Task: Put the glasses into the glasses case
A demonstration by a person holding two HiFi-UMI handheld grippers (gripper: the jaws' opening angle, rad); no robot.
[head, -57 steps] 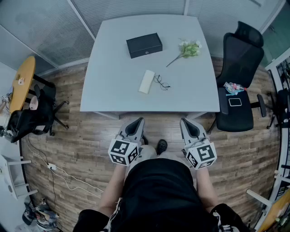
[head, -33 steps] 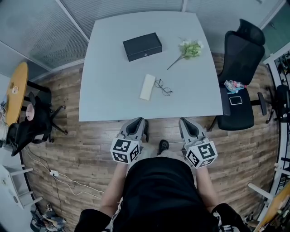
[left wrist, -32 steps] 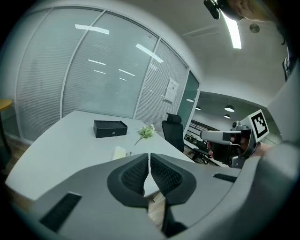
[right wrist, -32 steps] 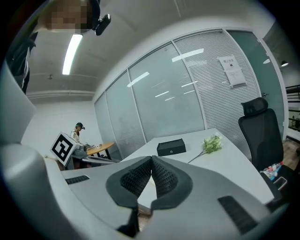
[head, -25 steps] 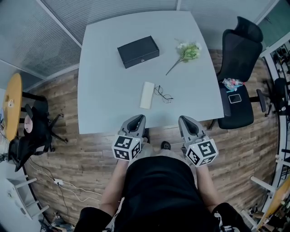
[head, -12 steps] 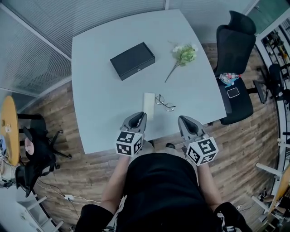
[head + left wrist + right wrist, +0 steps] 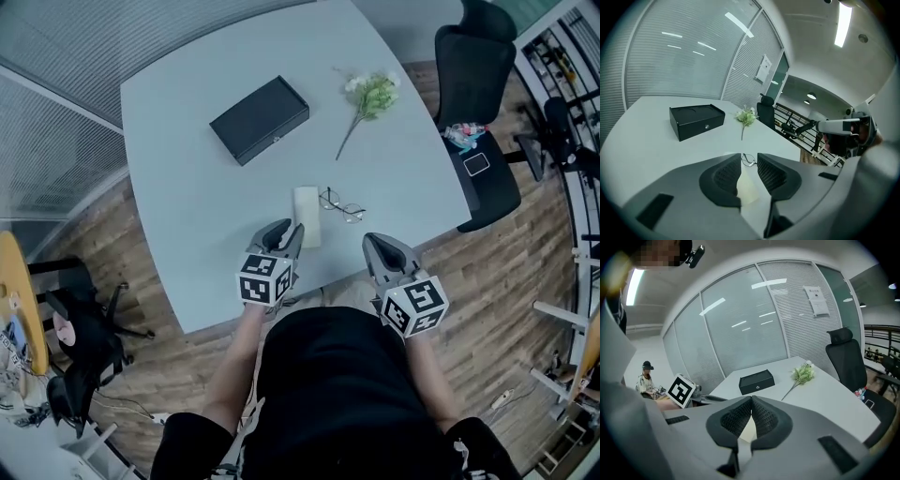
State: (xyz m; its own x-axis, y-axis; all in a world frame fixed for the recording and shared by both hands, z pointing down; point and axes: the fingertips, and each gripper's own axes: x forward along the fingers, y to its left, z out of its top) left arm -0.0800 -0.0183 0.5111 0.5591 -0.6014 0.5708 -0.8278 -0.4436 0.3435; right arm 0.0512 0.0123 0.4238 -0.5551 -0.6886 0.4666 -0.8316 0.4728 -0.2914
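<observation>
A cream glasses case (image 7: 307, 216) lies near the table's front edge, with thin-framed glasses (image 7: 343, 205) just to its right. My left gripper (image 7: 288, 231) hovers at the case's near end. Its jaws are opening and nothing is between the pads. Through the gap of the left gripper (image 7: 749, 155) I see the glasses (image 7: 748, 161) and the case (image 7: 747, 187) beyond. My right gripper (image 7: 373, 242) is over the table edge, short of the glasses, and holds nothing. Seen in its own view, the right gripper (image 7: 751, 399) is shut, with the case (image 7: 749, 427) below the tips.
A black box (image 7: 260, 106) and an artificial flower (image 7: 368, 98) lie farther back on the grey table (image 7: 187, 216). A black office chair (image 7: 473, 66) stands at the table's right side, with a phone and a packet on its seat.
The person has stepped up to the table. Both grippers have moved forward from over the floor to over the table's front edge, the left one reaching the case's near end.
</observation>
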